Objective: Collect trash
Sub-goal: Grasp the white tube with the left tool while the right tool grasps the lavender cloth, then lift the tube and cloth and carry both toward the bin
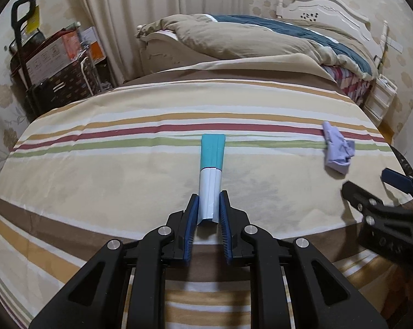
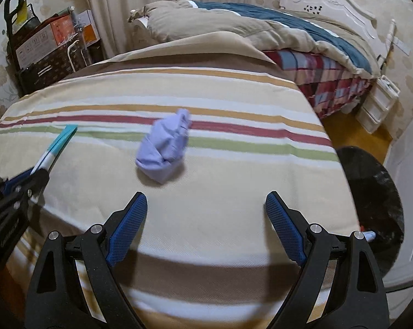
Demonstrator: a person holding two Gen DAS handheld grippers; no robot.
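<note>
Where right wrist looks: black bin [image 2: 370,192].

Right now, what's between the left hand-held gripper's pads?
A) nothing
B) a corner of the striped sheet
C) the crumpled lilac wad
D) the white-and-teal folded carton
D: the left hand-held gripper is shut on the white end of the white-and-teal folded carton, while the lilac wad lies apart on the bed.

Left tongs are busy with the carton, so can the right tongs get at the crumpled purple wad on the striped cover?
Probably yes: the right tongs stand open and empty, and only bare striped cover lies before the purple wad.
</note>
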